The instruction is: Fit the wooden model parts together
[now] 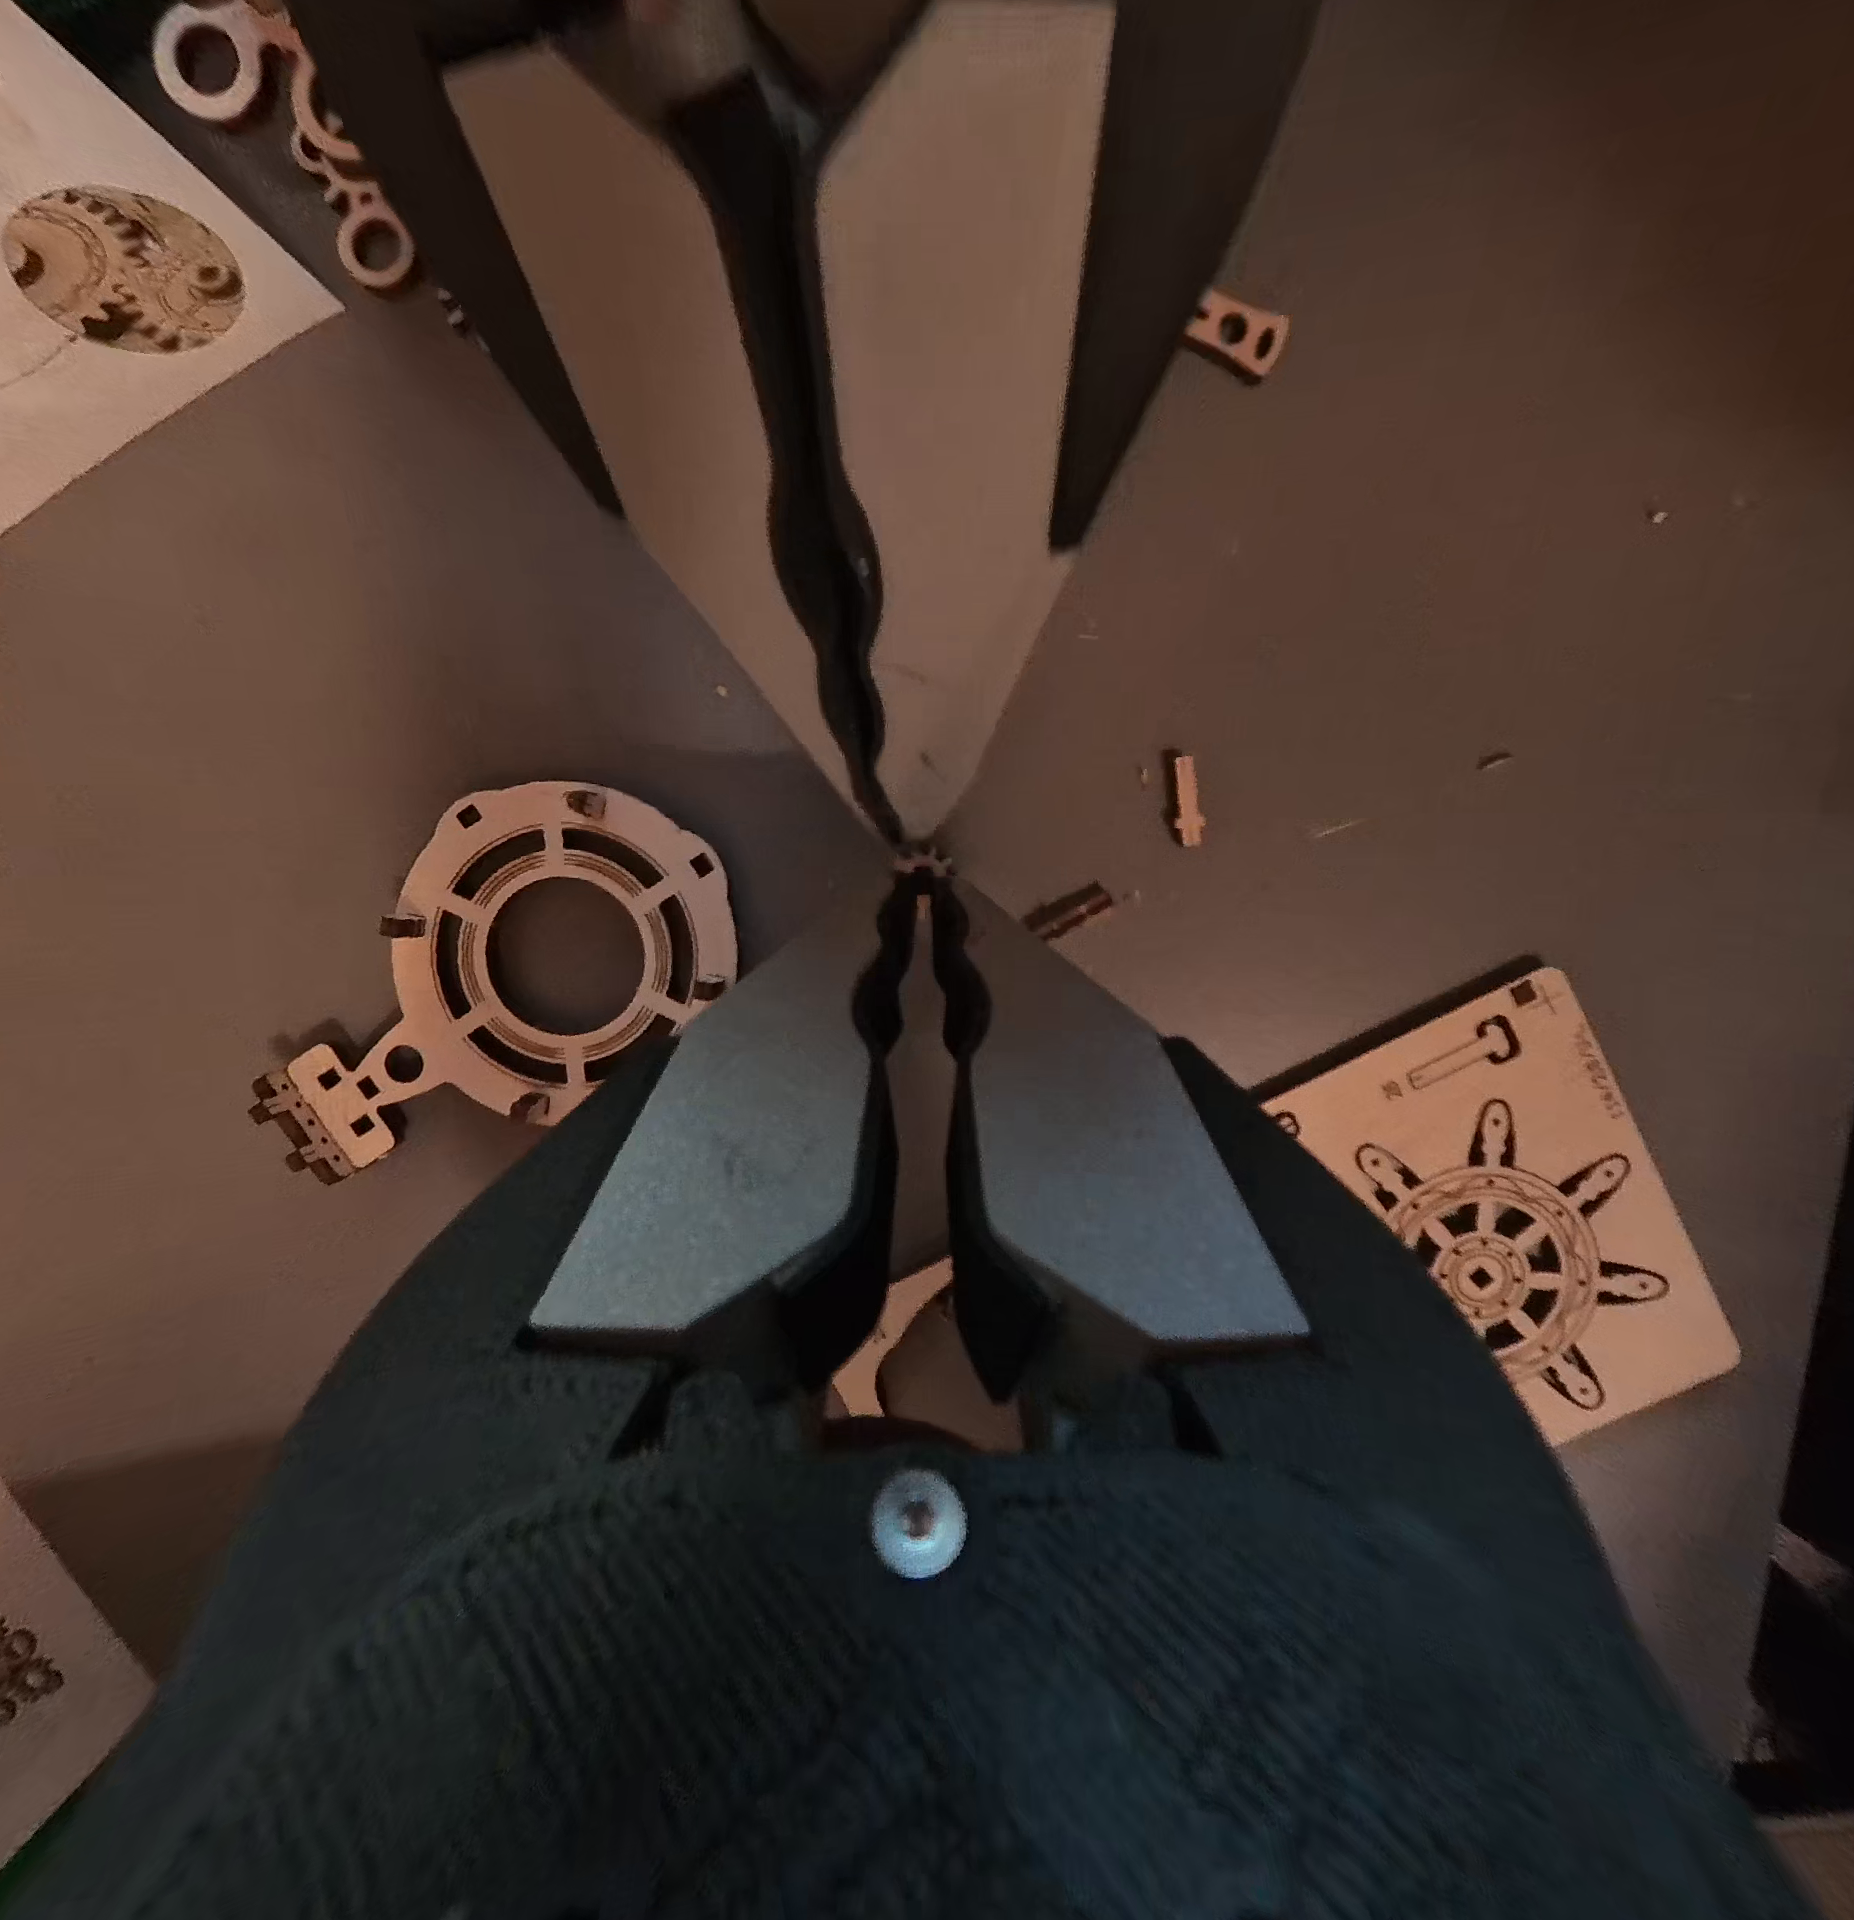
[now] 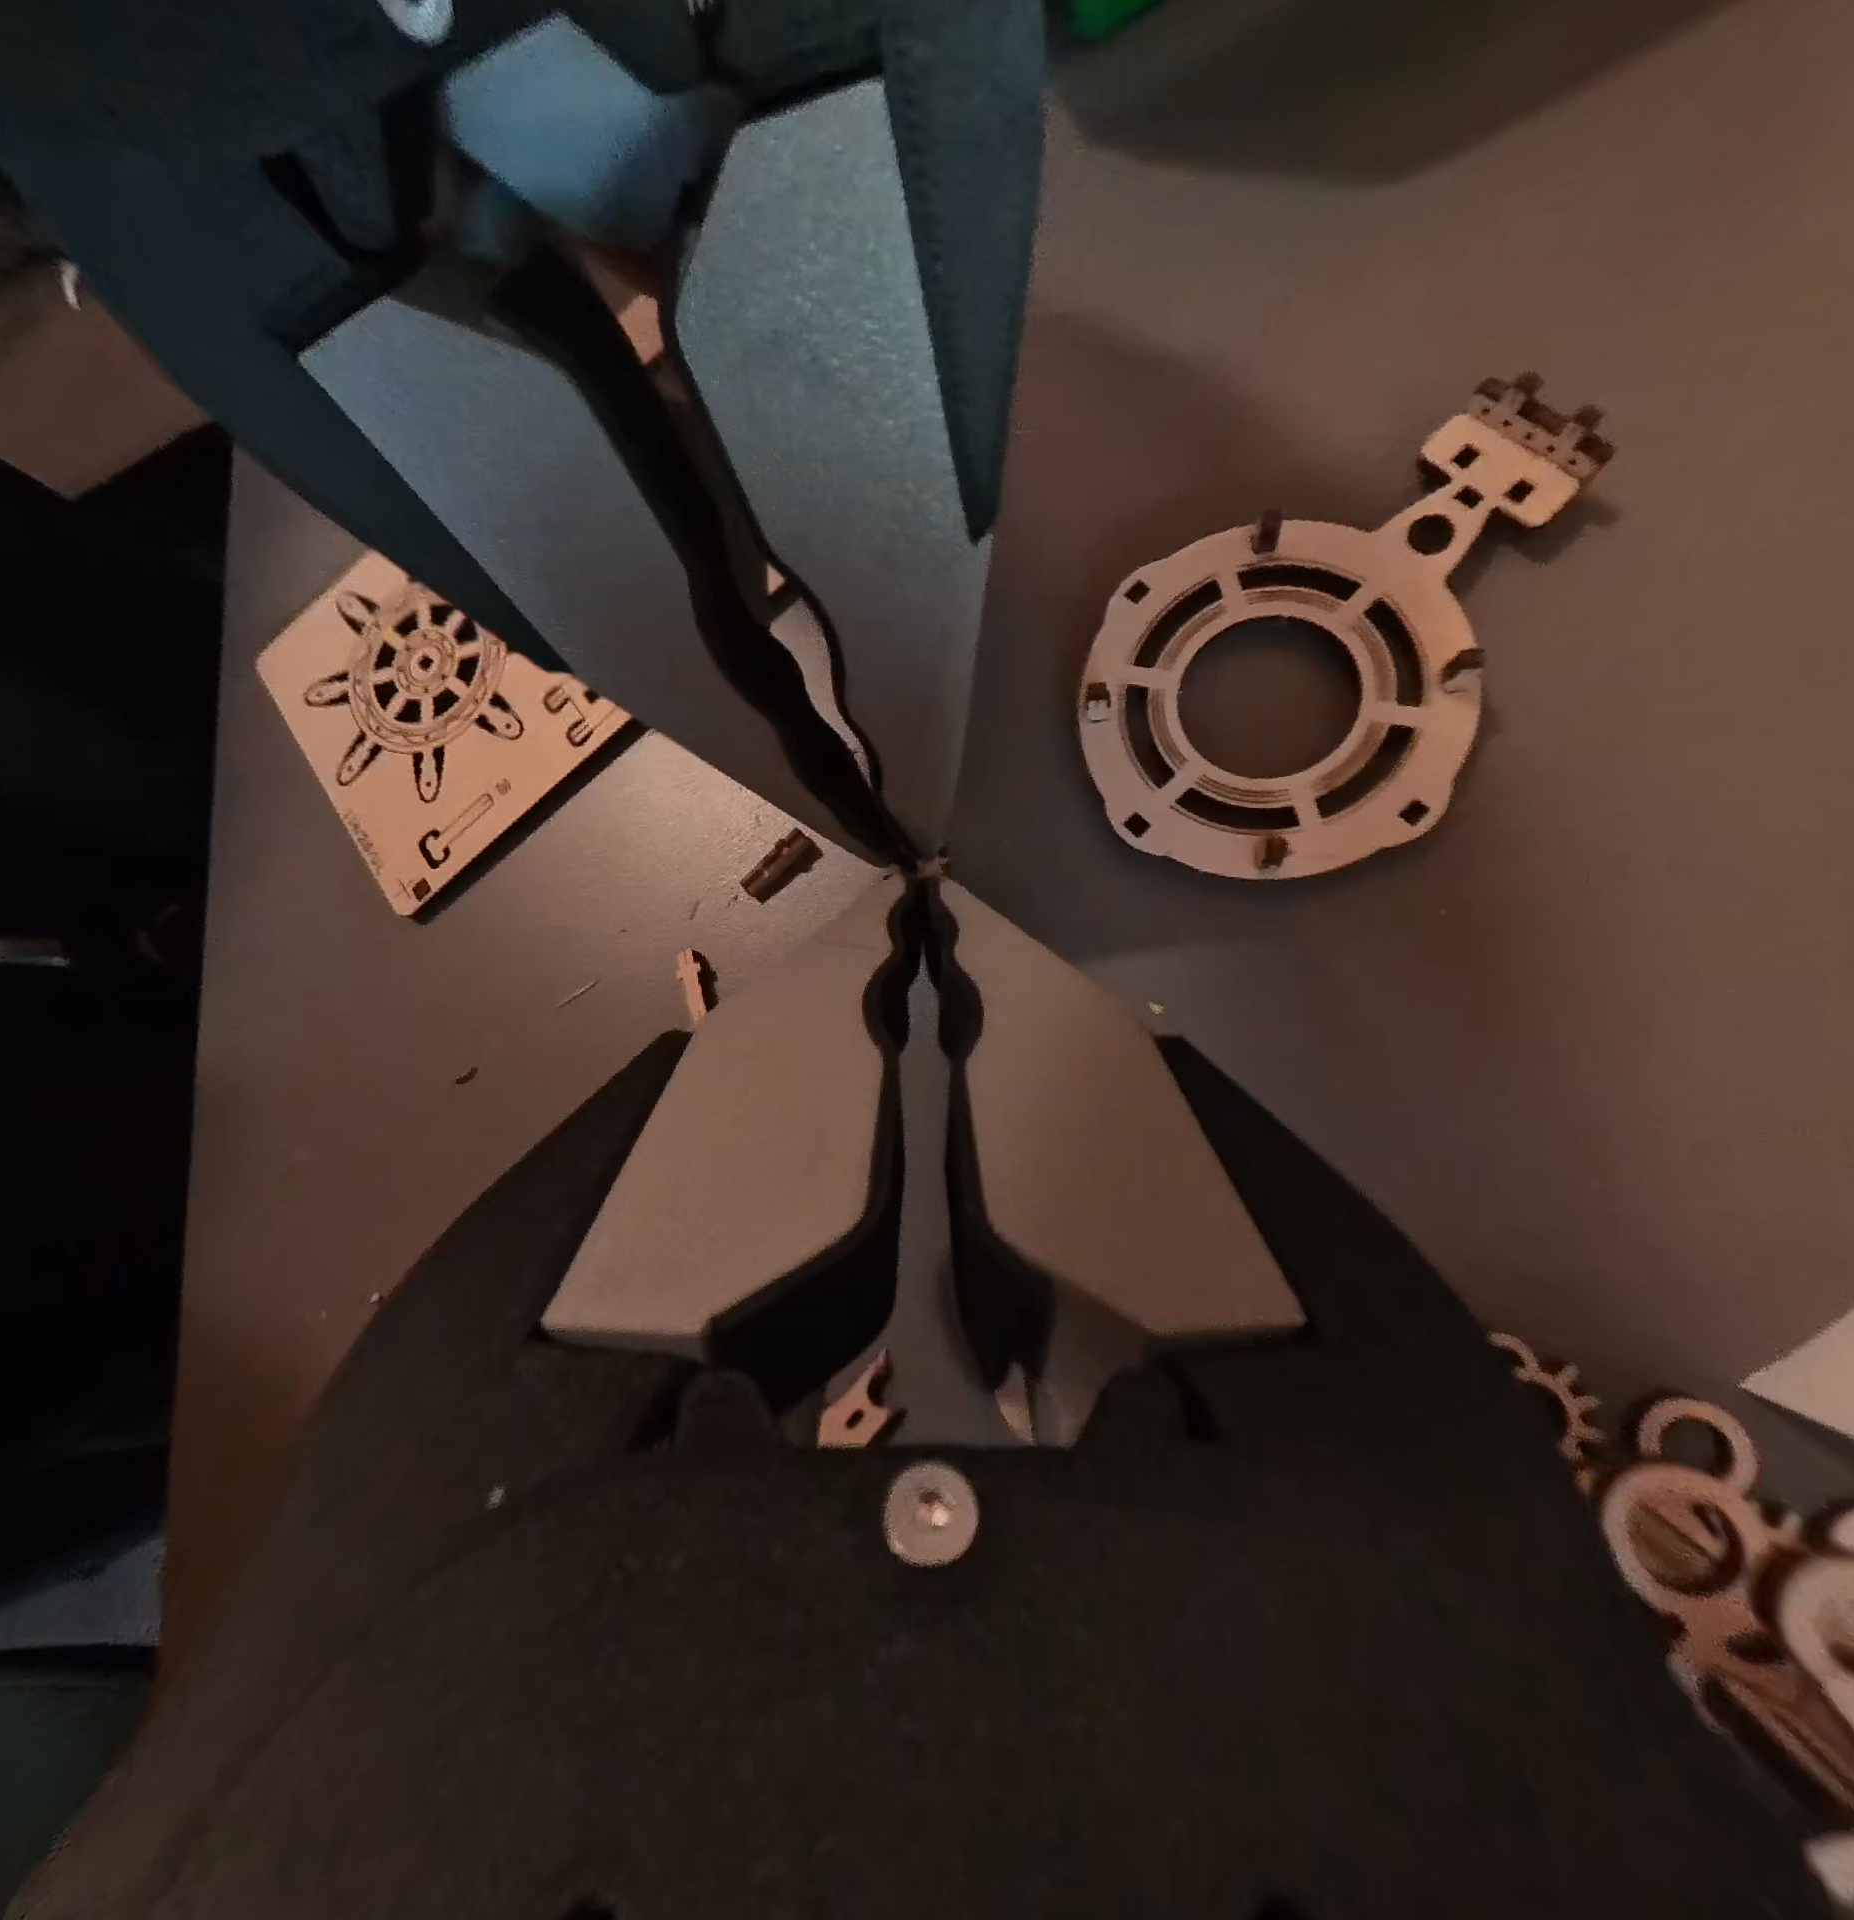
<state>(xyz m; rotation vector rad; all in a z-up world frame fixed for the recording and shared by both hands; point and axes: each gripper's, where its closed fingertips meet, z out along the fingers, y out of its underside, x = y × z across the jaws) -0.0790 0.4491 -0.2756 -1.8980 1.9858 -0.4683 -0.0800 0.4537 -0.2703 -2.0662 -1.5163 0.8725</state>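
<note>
Left gripper (image 1: pixel 915 891): clenched, its wavy black tips pinched on a tiny pale wooden toothed gear (image 1: pixel 915 862) held above the grey tabletop (image 1: pixel 1422 623).

Right gripper (image 2: pixel 921 896): also clenched, tip to tip with the left one. In the right wrist view a sliver of pale wood shows at the meeting point, but I cannot tell whether it grasps that same gear or a separate small pin.

Where the work is: the gear hangs in the air between the two pairs of tips, near the round pale wooden ring frame with spokes and a slotted tab (image 1: pixel 549 951), which lies flat on the tabletop to one side.

Slip risk: the gear is very small and caught only by the extreme tips. I reckon any twist of either hand could pop it out, and it would drop among the loose bits.

Lost-part risk: a short pale wooden peg (image 1: pixel 1185 798) and a dark stubby wooden peg (image 1: pixel 1068 906) lie right beneath, so a dropped piece could be confused with them.

Breakage risk: thin laser-cut teeth look brittle to me, and squeezing harder or forcing a misaligned fit may snap one.

Blind spot: both sets of tips hide the joint, so alignment is hard to judge.

Nearby clutter: the flat wooden sheet cut with a ship's-wheel pattern (image 1: pixel 1505 1226) sits close and could be knocked by a sudden jerk.
</note>
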